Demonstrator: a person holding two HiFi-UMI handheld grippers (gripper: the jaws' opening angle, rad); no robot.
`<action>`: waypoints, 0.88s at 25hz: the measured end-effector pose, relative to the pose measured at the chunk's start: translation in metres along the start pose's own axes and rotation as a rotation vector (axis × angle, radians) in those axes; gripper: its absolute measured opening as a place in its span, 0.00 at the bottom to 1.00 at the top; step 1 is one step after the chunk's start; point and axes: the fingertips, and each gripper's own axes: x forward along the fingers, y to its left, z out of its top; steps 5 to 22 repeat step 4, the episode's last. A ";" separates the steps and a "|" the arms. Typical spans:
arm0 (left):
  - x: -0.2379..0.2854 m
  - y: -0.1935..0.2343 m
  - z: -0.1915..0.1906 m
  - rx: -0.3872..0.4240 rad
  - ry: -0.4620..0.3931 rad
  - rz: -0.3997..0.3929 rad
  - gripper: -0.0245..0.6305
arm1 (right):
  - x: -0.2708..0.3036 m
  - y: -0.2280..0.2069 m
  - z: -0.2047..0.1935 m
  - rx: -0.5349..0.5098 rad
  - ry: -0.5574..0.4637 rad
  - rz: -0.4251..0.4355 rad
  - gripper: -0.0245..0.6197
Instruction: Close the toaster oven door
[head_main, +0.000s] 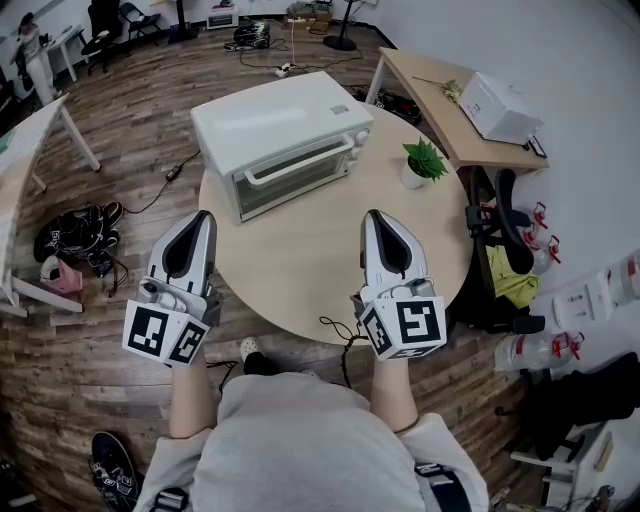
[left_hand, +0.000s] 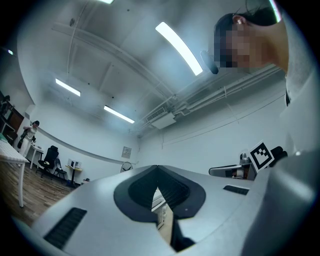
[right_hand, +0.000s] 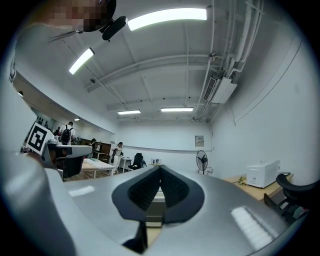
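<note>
A white toaster oven (head_main: 285, 140) stands at the far side of the round wooden table (head_main: 300, 275). Its glass door (head_main: 298, 180) looks flat against the body, with the handle (head_main: 300, 160) along its top edge. My left gripper (head_main: 205, 216) hovers over the table's near left edge, shut and holding nothing. My right gripper (head_main: 373, 214) hovers over the near middle, also shut and holding nothing. Both point toward the oven, well short of it. In the left gripper view the jaw tips (left_hand: 157, 168) meet; a sliver of the oven (left_hand: 161, 202) shows below them. The right gripper view shows its tips (right_hand: 161, 166) together.
A small potted plant (head_main: 423, 162) sits at the table's right edge. Behind it is a wooden desk (head_main: 440, 110) carrying a white appliance (head_main: 497, 107). A black office chair (head_main: 505, 235) stands to the right, shoes (head_main: 75, 240) lie on the floor left, and a cable (head_main: 340, 335) hangs at the near edge.
</note>
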 end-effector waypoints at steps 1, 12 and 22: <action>0.000 -0.001 0.000 0.000 0.001 0.001 0.05 | 0.000 0.000 0.000 0.000 0.000 0.002 0.05; -0.002 -0.003 -0.003 -0.002 0.003 0.004 0.05 | -0.002 -0.001 -0.002 0.001 0.001 0.006 0.05; -0.002 -0.003 -0.003 -0.002 0.003 0.004 0.05 | -0.002 -0.001 -0.002 0.001 0.001 0.006 0.05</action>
